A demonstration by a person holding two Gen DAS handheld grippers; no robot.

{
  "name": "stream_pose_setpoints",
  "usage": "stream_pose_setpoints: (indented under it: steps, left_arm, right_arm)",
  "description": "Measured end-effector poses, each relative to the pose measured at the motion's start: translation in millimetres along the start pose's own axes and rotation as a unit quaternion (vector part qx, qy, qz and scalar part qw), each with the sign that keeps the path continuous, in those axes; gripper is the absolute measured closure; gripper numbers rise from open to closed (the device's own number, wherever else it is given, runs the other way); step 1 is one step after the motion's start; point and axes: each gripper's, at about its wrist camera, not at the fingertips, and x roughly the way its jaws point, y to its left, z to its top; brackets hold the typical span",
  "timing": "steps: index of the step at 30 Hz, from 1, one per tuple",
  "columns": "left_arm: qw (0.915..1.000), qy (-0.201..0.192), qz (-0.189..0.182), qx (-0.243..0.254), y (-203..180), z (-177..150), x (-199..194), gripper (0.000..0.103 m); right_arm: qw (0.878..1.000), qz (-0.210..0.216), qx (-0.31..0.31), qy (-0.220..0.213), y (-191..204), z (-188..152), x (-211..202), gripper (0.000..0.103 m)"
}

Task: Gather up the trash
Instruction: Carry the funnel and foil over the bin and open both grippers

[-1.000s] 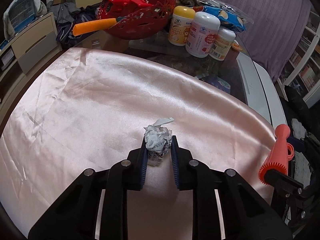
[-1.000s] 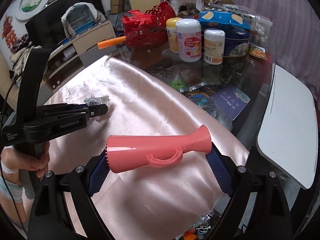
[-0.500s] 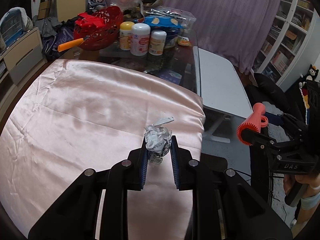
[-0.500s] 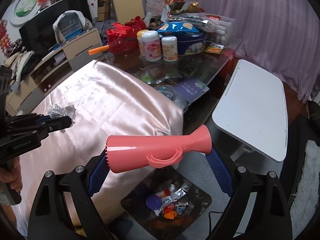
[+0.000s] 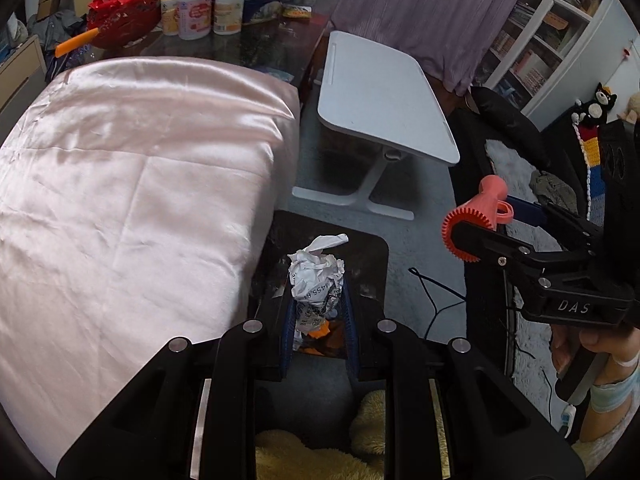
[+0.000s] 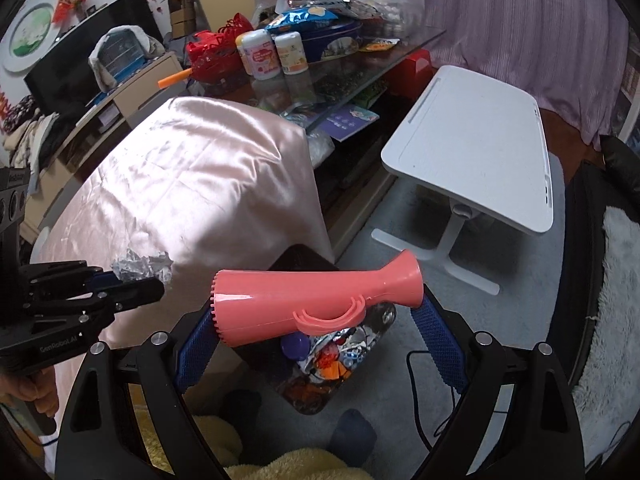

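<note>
My left gripper (image 5: pixel 318 300) is shut on a crumpled white paper ball (image 5: pixel 316 270) and holds it above a black trash bin (image 5: pixel 372 252) on the floor beside the table. The ball also shows in the right wrist view (image 6: pixel 140 266), held by the left gripper (image 6: pixel 132 286). My right gripper (image 6: pixel 316 320) is shut on a pink plastic tube (image 6: pixel 316 300), held crosswise above the same bin (image 6: pixel 320 380), which holds colourful wrappers. The tube also shows in the left wrist view (image 5: pixel 476 216).
A pink satin cloth (image 5: pixel 132 184) covers the table on the left. Bottles (image 5: pixel 194 10) and a red basket (image 5: pixel 120 12) stand at its far end. A white lap desk (image 5: pixel 380 92) stands on the floor beyond the bin. A yellow plush (image 6: pixel 292 464) lies below.
Both grippers have moved off the table to the right and now hang over the floor bin. The paper ball and pink tube stay held.
</note>
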Motion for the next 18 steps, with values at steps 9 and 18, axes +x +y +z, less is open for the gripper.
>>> stream_pose_setpoints:
  steps: [9,18]
  left_arm:
    - [0.9977,0.068,0.006,-0.001,-8.4,-10.2,62.2,0.081]
    - [0.9955,0.093,0.007,-0.013,5.7,-10.6,86.8,0.061]
  right_arm:
    - [0.999,0.015,0.029,0.033,-10.8,-16.0,33.9,0.012]
    - [0.996,0.035,0.043,0.076,-13.9,-14.9,77.5,0.012]
